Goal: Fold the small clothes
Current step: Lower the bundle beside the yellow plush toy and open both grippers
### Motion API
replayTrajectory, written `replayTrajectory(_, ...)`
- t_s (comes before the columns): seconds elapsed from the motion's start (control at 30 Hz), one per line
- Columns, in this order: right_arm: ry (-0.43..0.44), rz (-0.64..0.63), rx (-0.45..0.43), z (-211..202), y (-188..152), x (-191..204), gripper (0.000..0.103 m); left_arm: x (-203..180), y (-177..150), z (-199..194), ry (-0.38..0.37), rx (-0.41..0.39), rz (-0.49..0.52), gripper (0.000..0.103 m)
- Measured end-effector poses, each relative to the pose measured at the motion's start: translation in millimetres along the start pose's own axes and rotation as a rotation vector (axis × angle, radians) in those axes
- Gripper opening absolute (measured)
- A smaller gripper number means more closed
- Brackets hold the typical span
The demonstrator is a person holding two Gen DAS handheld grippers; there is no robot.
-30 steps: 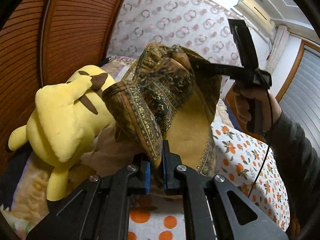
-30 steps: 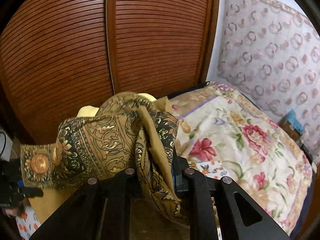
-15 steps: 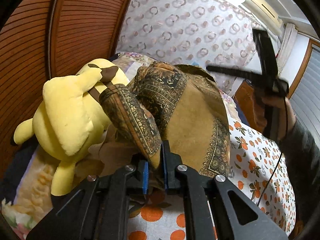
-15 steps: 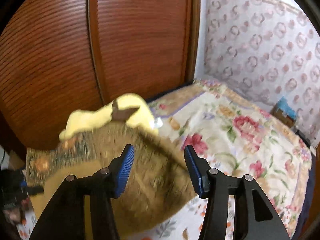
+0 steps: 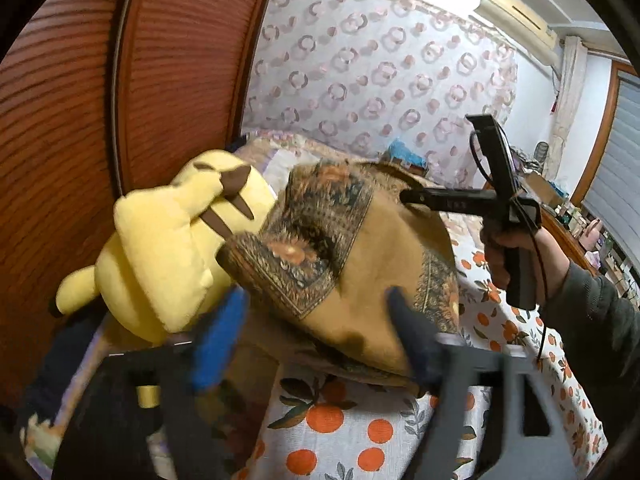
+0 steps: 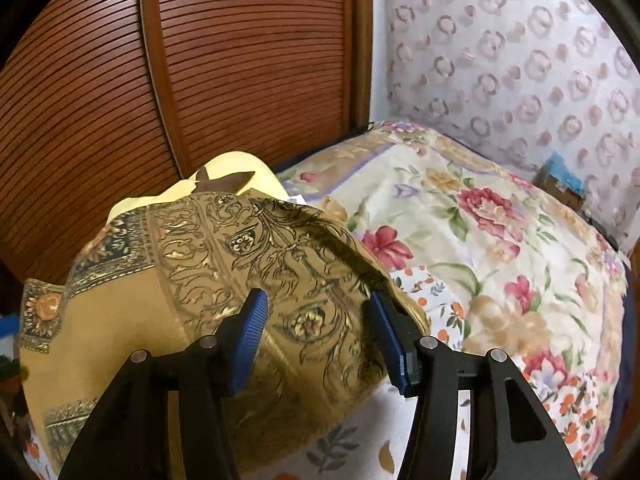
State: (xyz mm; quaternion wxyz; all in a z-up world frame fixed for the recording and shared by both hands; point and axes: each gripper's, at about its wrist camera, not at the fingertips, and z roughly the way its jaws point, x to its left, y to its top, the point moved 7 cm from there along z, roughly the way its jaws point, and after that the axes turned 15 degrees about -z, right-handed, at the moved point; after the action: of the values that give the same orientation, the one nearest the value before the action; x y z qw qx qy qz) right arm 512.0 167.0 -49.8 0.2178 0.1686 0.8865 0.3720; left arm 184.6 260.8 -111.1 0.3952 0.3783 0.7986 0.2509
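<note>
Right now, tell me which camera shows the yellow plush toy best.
The left wrist view. There the plush toy shows nearly whole beside the brown cloth, against the wooden door. In the right wrist view only its top peeks out behind the cloth, which hides the rest.

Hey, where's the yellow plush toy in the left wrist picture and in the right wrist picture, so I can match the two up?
Left wrist view: the yellow plush toy fills the left-centre, lying against the wooden slatted door, beside the patterned brown cloth.
Right wrist view: only its top peeks out above the cloth, left of centre.
Shared landmark: the wooden slatted door, behind the toy in both views.
</note>
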Motion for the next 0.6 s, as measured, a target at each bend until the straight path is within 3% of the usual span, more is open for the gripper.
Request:
replayTrajectory(0.1, -0.012, 0.011, -0.024, -24.5, -12.5, 11.8, 0.055, -2.1, 4.2, -9.1, 0.025, -0.031, 0.023, 0.103)
replayTrajectory(0.27, -0.019, 0.03, -0.075, -60.8, -30.6, 29.4, 0.056, -10.6, 6.3, -19.9, 0.035, -0.056, 0.054, 0.103)
replayTrajectory(0.6, -0.063, 0.085, -0.152, -154.8, -82.8, 65.7, 0.074, -50.7, -15.7, -39.5, 0.046, -0.065, 0.154, 0.103)
